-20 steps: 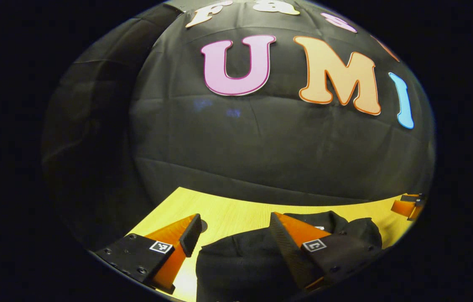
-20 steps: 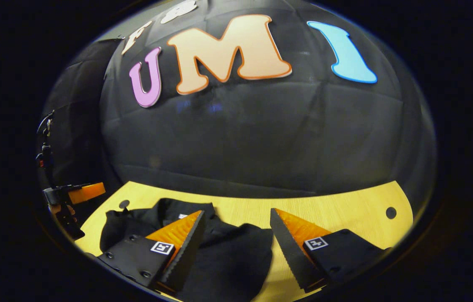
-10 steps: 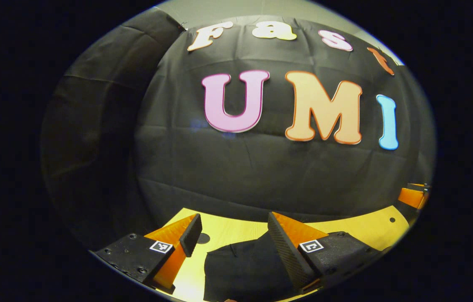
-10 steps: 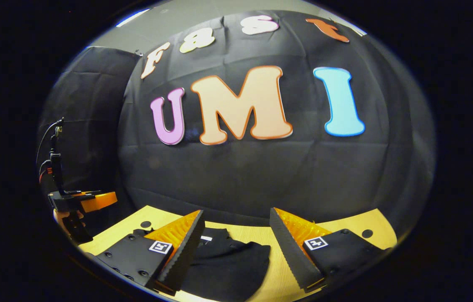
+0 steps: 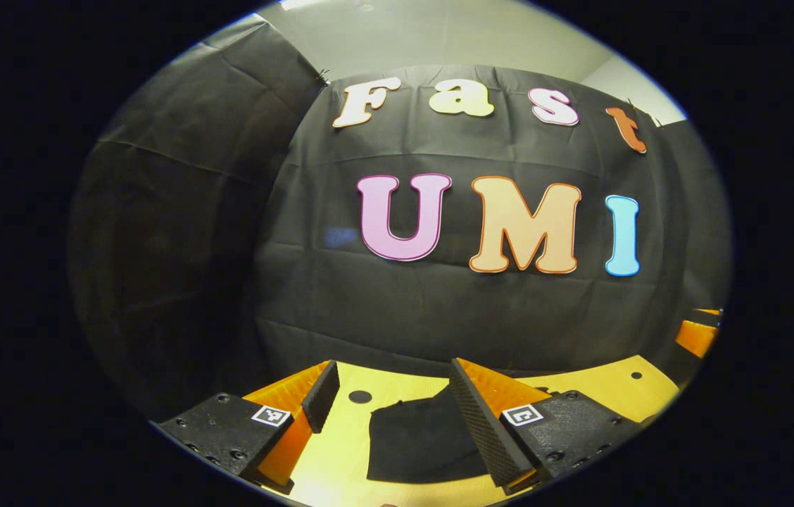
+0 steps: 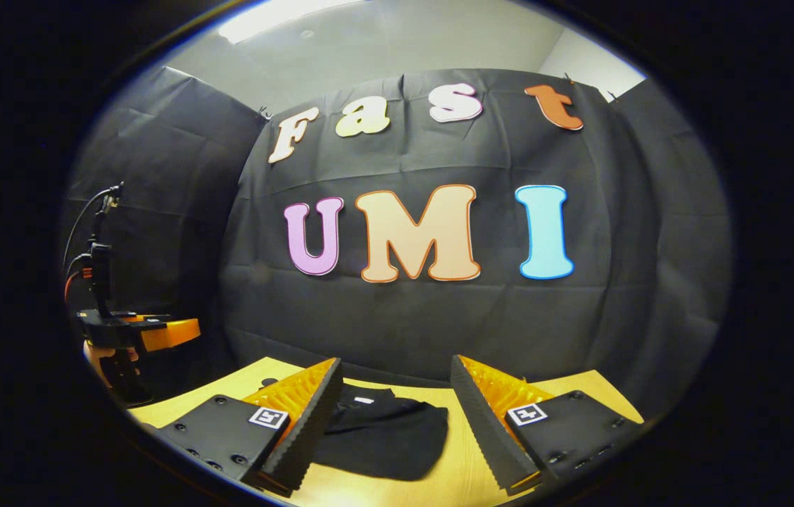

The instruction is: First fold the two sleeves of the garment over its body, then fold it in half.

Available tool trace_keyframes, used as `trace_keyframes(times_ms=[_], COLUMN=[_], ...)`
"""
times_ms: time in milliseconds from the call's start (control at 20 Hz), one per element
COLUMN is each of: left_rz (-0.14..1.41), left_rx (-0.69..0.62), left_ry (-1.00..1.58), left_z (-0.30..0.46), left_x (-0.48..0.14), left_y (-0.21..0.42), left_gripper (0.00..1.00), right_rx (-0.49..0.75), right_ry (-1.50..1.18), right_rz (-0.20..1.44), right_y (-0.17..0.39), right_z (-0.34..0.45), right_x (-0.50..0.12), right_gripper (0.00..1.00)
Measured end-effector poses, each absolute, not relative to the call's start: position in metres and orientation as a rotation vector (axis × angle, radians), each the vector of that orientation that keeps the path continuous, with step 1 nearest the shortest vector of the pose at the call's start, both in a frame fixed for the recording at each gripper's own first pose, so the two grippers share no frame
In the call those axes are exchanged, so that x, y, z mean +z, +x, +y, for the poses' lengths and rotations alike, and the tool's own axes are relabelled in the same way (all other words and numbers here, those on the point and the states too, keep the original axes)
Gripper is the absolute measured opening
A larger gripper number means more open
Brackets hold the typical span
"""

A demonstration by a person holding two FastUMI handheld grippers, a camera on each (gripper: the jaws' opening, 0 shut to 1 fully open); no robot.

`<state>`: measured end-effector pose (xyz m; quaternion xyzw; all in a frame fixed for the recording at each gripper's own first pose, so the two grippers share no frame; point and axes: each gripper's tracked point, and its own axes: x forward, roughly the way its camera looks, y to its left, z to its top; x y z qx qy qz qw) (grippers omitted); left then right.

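Observation:
A black garment (image 5: 418, 440) lies folded into a compact bundle on the yellow wooden table (image 5: 348, 451). In the left gripper view my left gripper (image 5: 393, 384) is open above the table, and the bundle shows between and beyond its fingers, untouched. In the right gripper view the same garment (image 6: 383, 433) lies flat with a small white tag near its far edge. My right gripper (image 6: 397, 384) is open above it and holds nothing. The left gripper (image 6: 136, 334) shows at the left of the right gripper view, held by a hand.
The black booth wall rises close behind the table's far edge (image 6: 397, 384). Round holes (image 5: 360, 396) mark the tabletop. The other gripper's body (image 5: 696, 334) shows at the right rim of the left gripper view. A cable (image 6: 91, 232) hangs at the left.
Both grippers have drawn back and tilted up from the garment, so it looks smaller and lower in both views. Both stay open. The garment lies still.

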<state>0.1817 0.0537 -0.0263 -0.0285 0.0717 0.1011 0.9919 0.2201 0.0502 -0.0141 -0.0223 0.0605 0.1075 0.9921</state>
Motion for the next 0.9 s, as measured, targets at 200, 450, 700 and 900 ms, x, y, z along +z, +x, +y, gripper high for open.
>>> trace_keyframes(times_ms=[200,450,700,900], left_rz=[0.17,0.155,0.176,0.22], left_rx=[0.224,0.218,0.203,0.182], left_ry=[-0.109,-0.137,-0.127,-0.142], left_z=[0.063,0.061,0.049,0.04], left_x=[-0.034,-0.026,-0.033,-0.045], left_y=[0.14,0.098,0.077,0.072], left_gripper=[0.94,0.92,0.93,0.93], right_rx=[0.196,0.205,0.168,0.155], right_ry=[-0.049,-0.005,0.006,0.07], right_rz=[0.094,0.126,0.144,0.152], right_y=[0.177,0.135,0.115,0.116], right_z=[0.064,0.078,0.068,0.063], right_x=[-0.012,-0.03,-0.039,-0.039], right_gripper=[0.96,0.97,0.96,0.97])
